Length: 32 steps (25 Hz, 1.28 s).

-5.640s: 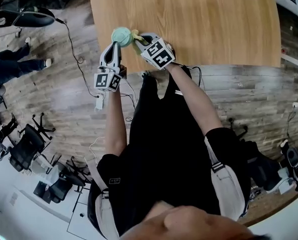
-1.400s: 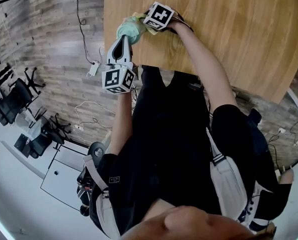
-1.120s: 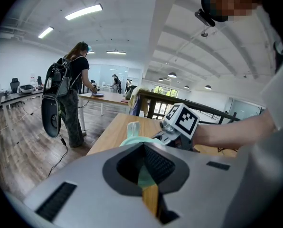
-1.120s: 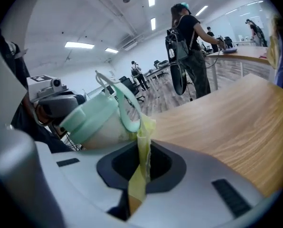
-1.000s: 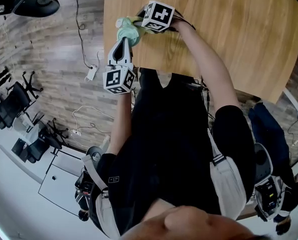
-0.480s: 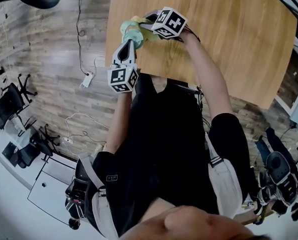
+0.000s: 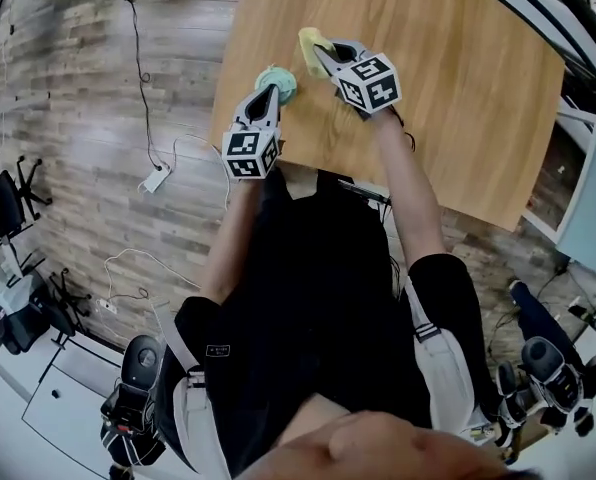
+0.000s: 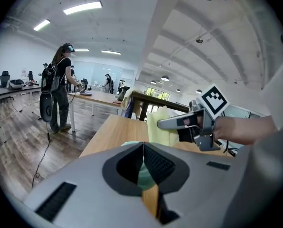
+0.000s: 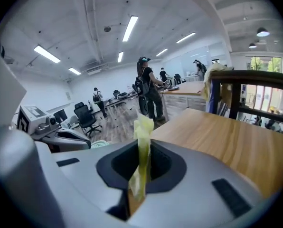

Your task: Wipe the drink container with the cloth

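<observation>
A mint-green drink container [image 7: 278, 80] stands near the left front edge of the wooden table [image 7: 448, 78]. My left gripper [image 7: 271, 94] is shut on it; in the left gripper view the jaws meet over its rim [image 8: 130, 144]. My right gripper [image 7: 322, 54] is shut on a yellow cloth [image 7: 309, 39], held just right of the container and apart from it. The left gripper view shows the cloth [image 8: 158, 127] hanging from the right gripper [image 8: 161, 124]. The cloth [image 9: 142, 137] stands up between the jaws in the right gripper view, where the container [image 9: 99, 144] peeks out low at left.
The table stretches far and right of both grippers. A power strip and cable [image 7: 156, 176] lie on the wood floor at left. Office chairs [image 7: 3, 203] stand further left. People [image 8: 58, 91] work at other tables in the background.
The right gripper has drawn the cloth off the container and a little to the right, leaving a gap. The left gripper still holds the container near the table's edge.
</observation>
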Tool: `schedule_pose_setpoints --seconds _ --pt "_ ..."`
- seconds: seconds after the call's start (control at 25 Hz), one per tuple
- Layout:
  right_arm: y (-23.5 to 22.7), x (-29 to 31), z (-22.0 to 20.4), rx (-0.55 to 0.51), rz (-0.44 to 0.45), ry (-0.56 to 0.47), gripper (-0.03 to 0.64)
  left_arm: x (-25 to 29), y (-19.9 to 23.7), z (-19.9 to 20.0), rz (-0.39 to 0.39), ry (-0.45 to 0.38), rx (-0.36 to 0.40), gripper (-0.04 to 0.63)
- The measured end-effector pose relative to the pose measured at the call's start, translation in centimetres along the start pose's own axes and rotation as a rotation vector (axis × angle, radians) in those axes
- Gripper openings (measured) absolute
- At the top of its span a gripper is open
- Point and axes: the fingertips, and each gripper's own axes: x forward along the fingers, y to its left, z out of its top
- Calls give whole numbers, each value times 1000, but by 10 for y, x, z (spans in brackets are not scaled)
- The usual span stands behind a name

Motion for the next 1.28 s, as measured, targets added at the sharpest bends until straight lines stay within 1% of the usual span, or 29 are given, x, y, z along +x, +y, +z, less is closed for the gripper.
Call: schedule_pose_setpoints --seconds 0.12,0.24,0.4,0.56,0.8,0.96,1.16,1.28 --pt "10 -15 2 16 -59 -48 41 -4 -2 9 -19 -35 -11 23" --pt "21 -29 7 34 -132 -107 41 -11 -2 20 -44 -69 -5 23" --pt "36 -44 20 64 -218 -191 43 -33 0 50 -78 -163 19 23" --pt "55 -70 32 49 -283 -266 43 -60 -4 75 -110 -236 31 23" --pt "89 -104 47 32 -332 -360 43 -93 -17 86 -154 -285 69 23" --pt "114 -119 57 13 -363 -422 43 -108 -27 98 -171 -318 112 23" --pt "136 -137 51 20 -373 -463 43 -125 -37 104 -183 -355 115 23" --pt "149 -151 43 11 -393 -478 43 -136 -37 99 -169 -370 127 23"
